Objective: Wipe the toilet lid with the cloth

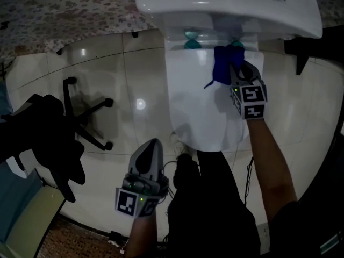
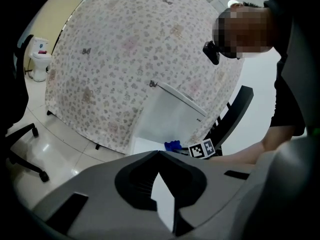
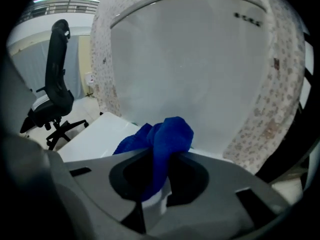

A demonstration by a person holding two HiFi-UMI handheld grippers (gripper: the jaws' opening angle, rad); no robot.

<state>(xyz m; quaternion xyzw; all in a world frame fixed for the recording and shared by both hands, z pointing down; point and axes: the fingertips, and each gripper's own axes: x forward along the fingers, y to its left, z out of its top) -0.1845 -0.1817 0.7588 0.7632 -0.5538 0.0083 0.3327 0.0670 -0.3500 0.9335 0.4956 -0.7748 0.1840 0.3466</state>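
Note:
The white toilet lid (image 1: 196, 106) lies closed below the tank (image 1: 226, 4). A blue cloth (image 1: 223, 62) rests bunched on the lid's far right corner, close to the tank, with my right gripper (image 1: 237, 70) shut on it. In the right gripper view the cloth (image 3: 165, 136) bulges up between the jaws, and the lid (image 3: 97, 134) stretches away to the left. My left gripper (image 1: 153, 143) hangs over the floor tiles left of the lid's front edge, with its jaws shut on nothing. From the left gripper view (image 2: 159, 153) the cloth (image 2: 172, 145) shows small and far off.
An office chair's base (image 1: 86, 114) stands on the glossy tiles left of the toilet. A floral fabric (image 1: 70, 7) covers the wall side behind. A black shape (image 1: 45, 141) sits at the near left. The person's dark-clothed legs (image 1: 209, 203) stand at the lid's front.

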